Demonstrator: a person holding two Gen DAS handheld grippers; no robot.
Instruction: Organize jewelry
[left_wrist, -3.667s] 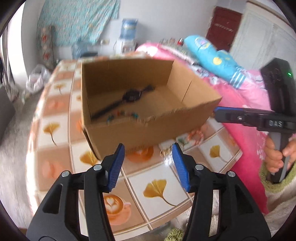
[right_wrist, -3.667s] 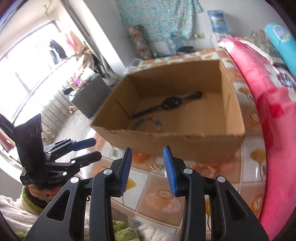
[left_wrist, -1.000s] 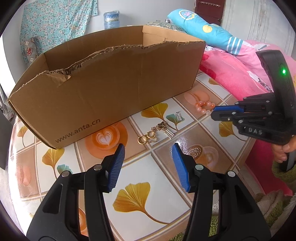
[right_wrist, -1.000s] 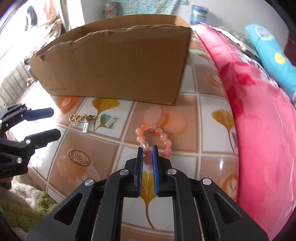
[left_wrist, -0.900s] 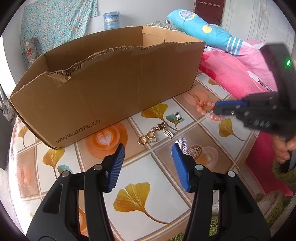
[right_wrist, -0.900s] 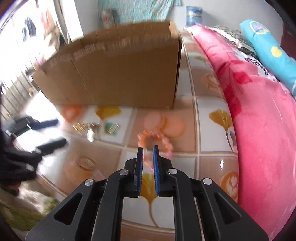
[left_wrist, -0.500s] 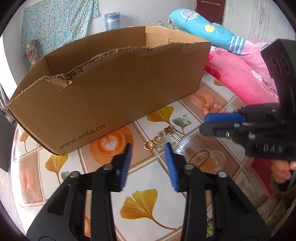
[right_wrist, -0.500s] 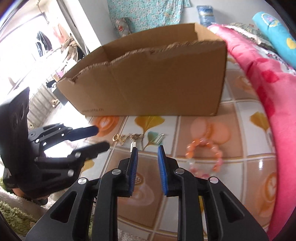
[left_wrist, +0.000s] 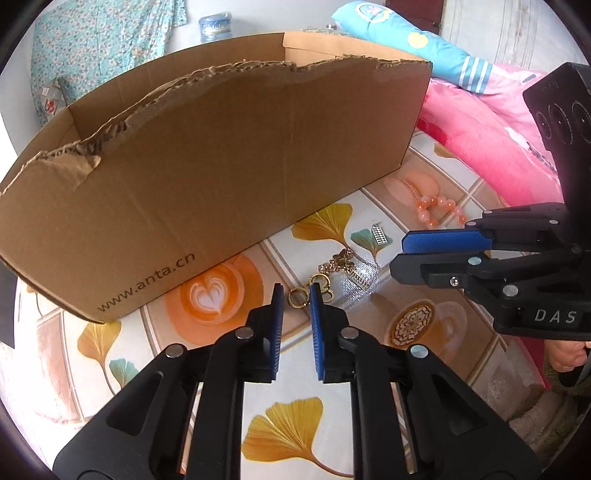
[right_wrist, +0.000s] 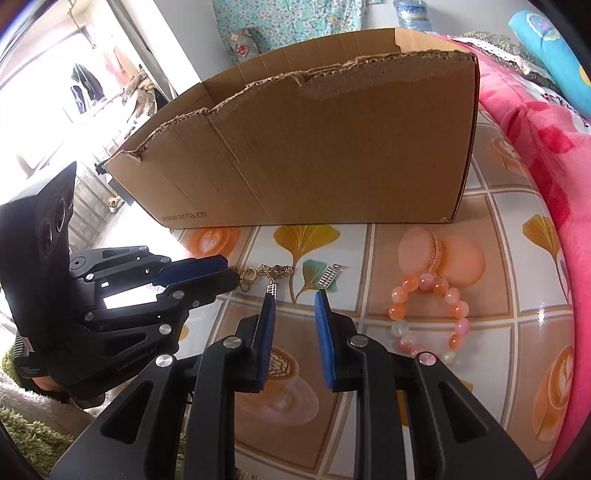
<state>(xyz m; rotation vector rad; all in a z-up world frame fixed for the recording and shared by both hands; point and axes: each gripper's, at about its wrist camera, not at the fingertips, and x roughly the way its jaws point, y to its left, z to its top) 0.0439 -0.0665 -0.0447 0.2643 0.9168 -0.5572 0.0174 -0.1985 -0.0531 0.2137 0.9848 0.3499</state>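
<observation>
Left gripper (left_wrist: 296, 291): your blue pads (left_wrist: 277, 317) stand a narrow gap apart, low over the table, with one gold ring of the chain just ahead of the tips and between them. Nothing is pinched; you hold nothing here.

Right gripper (right_wrist: 294, 299): your jaws are parted wider, and nothing sits between them. The tips hover over a tile seam; the left tip lies close to the chain's small ladder-shaped pendant, though from this angle you cannot tell whether they touch.

Gold chain (left_wrist: 334, 267): it lies on the table in front of the box's near wall, rings at your left gripper's end, a tangle of links trailing away toward the right.

Silver charm (right_wrist: 328, 276): a small ribbed piece, lying apart from the chain on a green leaf print, ahead of your right gripper.

Bead bracelet (right_wrist: 428, 314): a loop of orange, pink and clear beads, flat on the table to the right of your right gripper, beside the printed macaron.

Cardboard box (left_wrist: 229, 177): open-topped, torn along its near rim, standing behind all the jewelry; its inside is hidden from both views.

Table (left_wrist: 288, 417): tile-patterned cloth with ginkgo leaves and coffee cups.

Pink blanket (right_wrist: 546, 122): bunched along the table's right edge.
</observation>
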